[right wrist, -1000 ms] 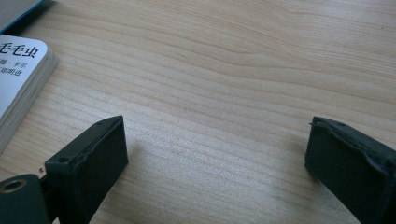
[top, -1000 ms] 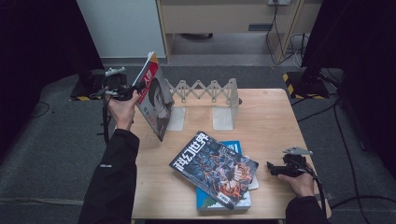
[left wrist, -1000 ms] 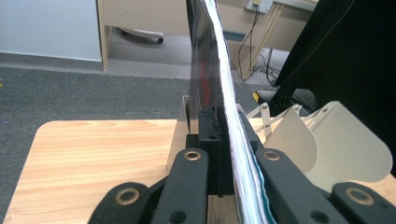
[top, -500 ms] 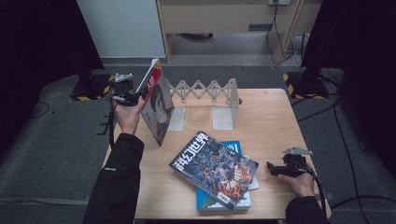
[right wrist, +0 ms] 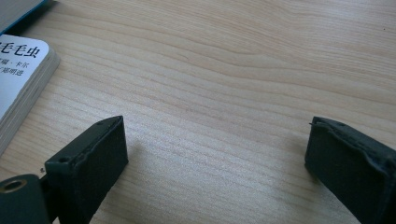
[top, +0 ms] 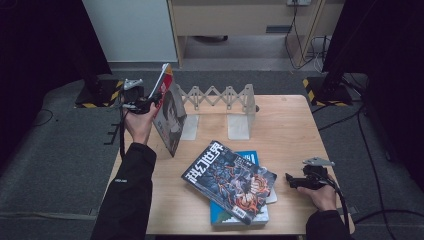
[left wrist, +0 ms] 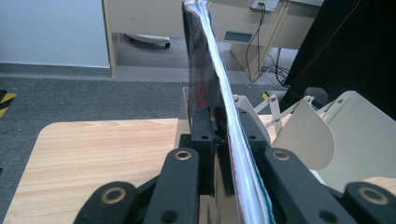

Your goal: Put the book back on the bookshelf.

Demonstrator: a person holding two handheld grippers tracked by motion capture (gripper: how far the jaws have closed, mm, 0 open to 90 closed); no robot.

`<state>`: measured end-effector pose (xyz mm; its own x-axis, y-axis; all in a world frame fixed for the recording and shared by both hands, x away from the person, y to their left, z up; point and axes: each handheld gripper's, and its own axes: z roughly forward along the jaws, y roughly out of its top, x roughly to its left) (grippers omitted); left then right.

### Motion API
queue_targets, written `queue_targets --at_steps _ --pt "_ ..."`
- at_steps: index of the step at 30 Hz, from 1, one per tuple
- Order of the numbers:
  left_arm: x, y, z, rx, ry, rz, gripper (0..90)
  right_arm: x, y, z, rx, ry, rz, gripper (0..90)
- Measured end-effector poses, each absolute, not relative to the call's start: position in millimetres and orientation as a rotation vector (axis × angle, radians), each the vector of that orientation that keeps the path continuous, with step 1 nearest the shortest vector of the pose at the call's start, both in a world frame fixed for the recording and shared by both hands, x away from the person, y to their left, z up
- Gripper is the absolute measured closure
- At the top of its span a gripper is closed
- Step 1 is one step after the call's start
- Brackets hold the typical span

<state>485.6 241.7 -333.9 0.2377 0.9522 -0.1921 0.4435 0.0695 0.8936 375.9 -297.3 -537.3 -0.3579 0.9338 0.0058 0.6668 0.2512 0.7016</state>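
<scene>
A thin magazine [top: 170, 117] with a portrait cover stands upright and tilted at the table's left edge, just left of the white accordion book rack [top: 220, 96]. My left gripper [top: 149, 102] is shut on its top spine. In the left gripper view its page edge [left wrist: 217, 88] runs between the jaws [left wrist: 223, 128]. A dark sci-fi magazine [top: 230, 177] lies on a blue book [top: 251, 157] at the front centre. My right gripper [top: 291, 181] rests low at the front right, open over bare wood [right wrist: 215, 149], with a white book [right wrist: 18, 79] to its left.
The rack's white end plates [top: 239, 127] stand on the wooden table [top: 290, 130] behind the stack; one plate [left wrist: 306, 140] is close to the right of the held magazine. Dark floor, cables and a cabinet [top: 240, 17] lie beyond the table.
My left gripper has carried the upright magazine a little to the right, closer to the rack. The right gripper and the stack have not moved.
</scene>
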Motion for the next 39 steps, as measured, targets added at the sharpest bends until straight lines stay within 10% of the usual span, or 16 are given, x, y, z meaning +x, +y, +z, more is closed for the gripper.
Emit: queue_targets --at_steps 25,39 --pt "484 223 -336 1.533 1.362 0.828 84.7 376 -296 -538 1.45 2.114 0.882 5.6" --pt "445 244 -323 1.457 1.233 0.776 61.5 375 -296 -539 1.446 2.109 0.89 5.4"
